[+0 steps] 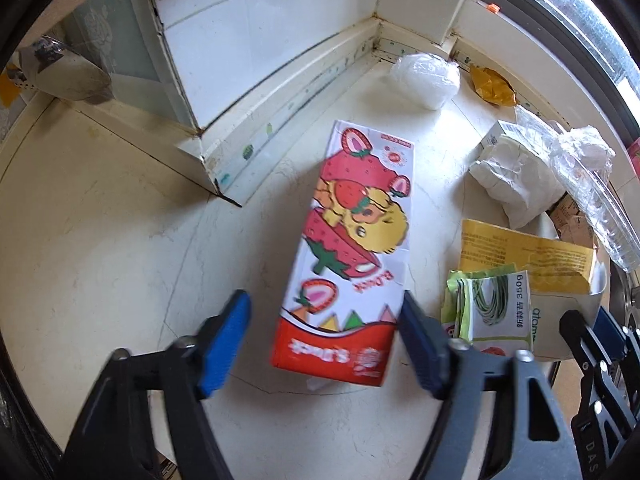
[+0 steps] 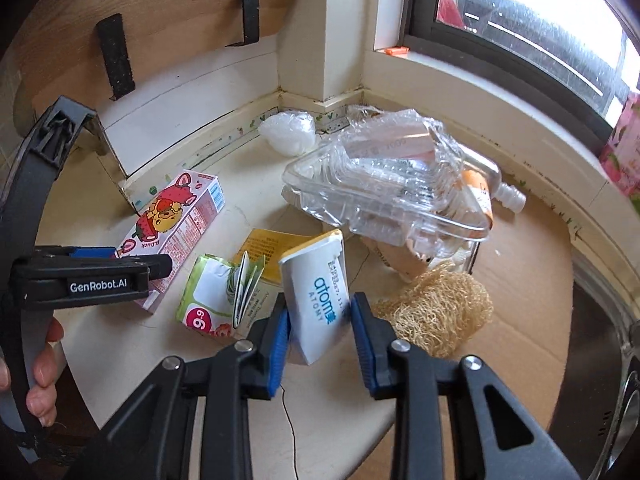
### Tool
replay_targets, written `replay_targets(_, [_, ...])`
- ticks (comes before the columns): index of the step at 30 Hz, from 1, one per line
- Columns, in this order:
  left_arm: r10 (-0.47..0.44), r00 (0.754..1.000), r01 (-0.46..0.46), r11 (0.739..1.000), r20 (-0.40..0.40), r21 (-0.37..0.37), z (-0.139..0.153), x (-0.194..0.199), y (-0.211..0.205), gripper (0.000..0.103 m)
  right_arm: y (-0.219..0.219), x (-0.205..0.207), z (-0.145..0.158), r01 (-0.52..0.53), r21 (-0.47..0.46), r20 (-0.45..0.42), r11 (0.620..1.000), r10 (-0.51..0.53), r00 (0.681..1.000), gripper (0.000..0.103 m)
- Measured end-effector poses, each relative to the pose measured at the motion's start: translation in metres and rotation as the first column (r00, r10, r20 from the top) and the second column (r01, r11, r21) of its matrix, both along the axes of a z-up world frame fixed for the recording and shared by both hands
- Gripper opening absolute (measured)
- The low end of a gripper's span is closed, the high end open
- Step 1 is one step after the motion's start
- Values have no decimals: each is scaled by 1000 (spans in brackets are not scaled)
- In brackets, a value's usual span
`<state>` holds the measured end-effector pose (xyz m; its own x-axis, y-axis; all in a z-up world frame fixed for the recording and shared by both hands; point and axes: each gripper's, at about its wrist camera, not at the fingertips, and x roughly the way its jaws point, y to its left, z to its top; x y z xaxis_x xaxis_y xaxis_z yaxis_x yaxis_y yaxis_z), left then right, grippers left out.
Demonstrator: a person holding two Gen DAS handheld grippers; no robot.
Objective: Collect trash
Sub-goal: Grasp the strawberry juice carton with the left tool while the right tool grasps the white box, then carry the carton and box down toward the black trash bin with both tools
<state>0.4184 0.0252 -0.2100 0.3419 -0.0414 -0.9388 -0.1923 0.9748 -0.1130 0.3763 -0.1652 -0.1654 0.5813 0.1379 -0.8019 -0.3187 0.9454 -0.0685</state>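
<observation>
Here, strawberry-print carton [image 1: 344, 248] between spread left jaws; right jaws pinching white "atomy" box [image 2: 316, 300].

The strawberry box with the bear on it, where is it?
In the left wrist view the strawberry box lies flat on the floor, between the left gripper fingers, left of the green packet.

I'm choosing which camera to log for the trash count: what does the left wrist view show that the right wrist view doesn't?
Only the left wrist view shows the shiny metal scoop at far left and the orange wrapper by the wall.

Only the right wrist view shows the loofah, the small bottle, the cardboard sheet and a hand.

Both show the strawberry carton between the left gripper pads, the white Atomy box in the right gripper, the clear plastic tray, the green packet and the white bag.
</observation>
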Motion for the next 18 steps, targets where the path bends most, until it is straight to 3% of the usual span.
replay_targets(5, [11,1000,-11,1000,-2,-1,5,-8,3,56,7,-23,10,-21,-145,128,989,39,991,30])
replay_targets(9, [13,1000,-14,999,22,34,17,-25,5,55,17,-46,15,-12,-281,238,960,82,968,30])
replay_targets(18, [10,998,-12,999,68,32,48,-77,16,55,21,-71,29,34,-283,240,958,37,970,30])
